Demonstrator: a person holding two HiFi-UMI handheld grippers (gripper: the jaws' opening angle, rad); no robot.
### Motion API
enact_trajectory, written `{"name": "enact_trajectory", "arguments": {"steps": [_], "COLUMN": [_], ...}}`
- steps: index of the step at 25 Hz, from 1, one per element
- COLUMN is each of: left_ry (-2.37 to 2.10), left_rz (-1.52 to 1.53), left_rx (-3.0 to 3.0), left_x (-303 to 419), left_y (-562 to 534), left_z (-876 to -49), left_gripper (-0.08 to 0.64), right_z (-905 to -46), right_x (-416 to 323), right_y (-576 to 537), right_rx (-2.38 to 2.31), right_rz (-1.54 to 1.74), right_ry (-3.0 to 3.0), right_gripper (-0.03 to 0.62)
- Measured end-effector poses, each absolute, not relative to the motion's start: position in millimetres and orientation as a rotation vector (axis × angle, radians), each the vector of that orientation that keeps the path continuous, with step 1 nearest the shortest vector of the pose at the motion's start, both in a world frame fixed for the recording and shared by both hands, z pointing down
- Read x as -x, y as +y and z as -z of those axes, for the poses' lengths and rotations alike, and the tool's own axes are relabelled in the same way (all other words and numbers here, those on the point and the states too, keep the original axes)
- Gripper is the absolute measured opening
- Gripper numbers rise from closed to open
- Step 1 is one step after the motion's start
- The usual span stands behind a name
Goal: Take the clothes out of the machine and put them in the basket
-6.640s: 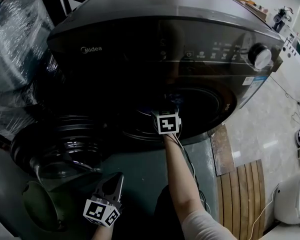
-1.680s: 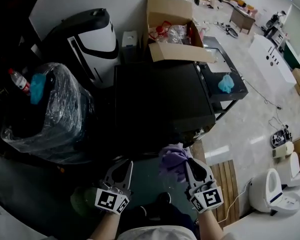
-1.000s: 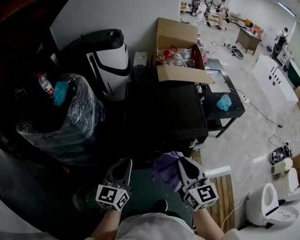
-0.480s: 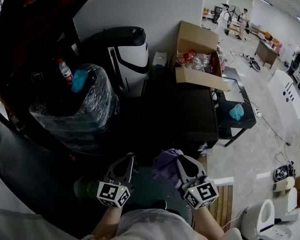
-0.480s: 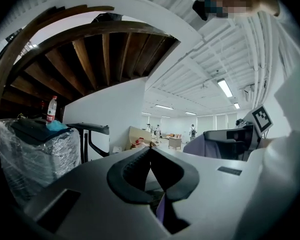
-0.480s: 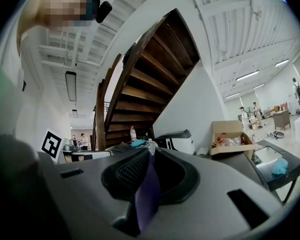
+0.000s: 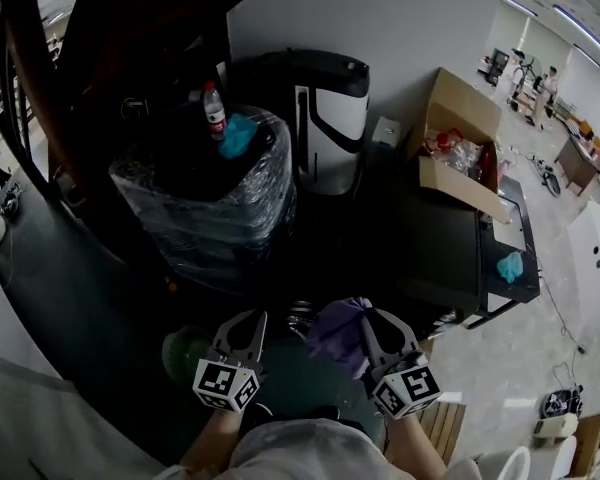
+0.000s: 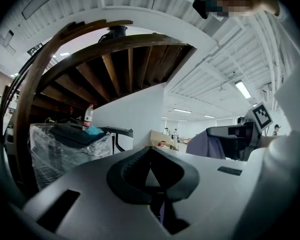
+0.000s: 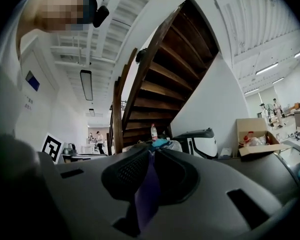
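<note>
Head view first: the right gripper (image 7: pixel 368 318) has its fingers clamped on the purple cloth (image 7: pixel 332 336), which bunches up at its 10 o'clock, between the two tools. The left gripper (image 7: pixel 246 324) hangs beside it with its fingers together and nothing in them that I can make out. Just off its 9 o'clock sits a green round thing (image 7: pixel 184 352), which I take to be the basket. A plastic-wrapped bundle (image 7: pixel 210 193) stands at 11 o'clock and a cardboard box (image 7: pixel 460 148) at 2. No machine is in sight, so I judge this the carrying step. In the left gripper view the tips meet; the cloth (image 8: pixel 206 145) shows at 3 o'clock. In the right gripper view the pads pinch the purple fabric (image 9: pixel 146 196), which hangs toward 6. The next move calls for bringing the right tool over the basket's mouth, then letting the fingers part.
</note>
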State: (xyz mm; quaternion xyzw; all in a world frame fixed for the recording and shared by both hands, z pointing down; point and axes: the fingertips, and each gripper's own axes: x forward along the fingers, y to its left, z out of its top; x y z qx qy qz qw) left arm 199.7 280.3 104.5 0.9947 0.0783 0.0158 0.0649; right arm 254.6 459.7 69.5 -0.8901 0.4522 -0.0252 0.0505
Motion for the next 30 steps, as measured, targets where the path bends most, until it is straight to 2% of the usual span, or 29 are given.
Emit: {"name": "enact_trajectory", "arguments": {"steps": [15,23,30], "left_ry": [-0.316,-0.735,-1.034], "left_rz": [0.019,0.040,0.030], "left_rx": [-3.009,-2.906,-2.809], "left_x": [-53.2,47.4,100.8], "left_y": [43.6,-25.0,-48.6], "left_z": [-107.7,-118.6,-126.9], "left_gripper": [0.021,0.021,0.021], "right_z": [-66.8,-71.1,-86.2], "right_x": [-168.5,-103.6,-62.7], "right_y": [192.9,81.8,18.3], "right_rx": [2.382,2.105,1.858], "right_rz": [0.079,0.110,0.169], "right_ry": [1.834,2.169,2.399], "right_gripper": [0.048,0.048,0.049]}}
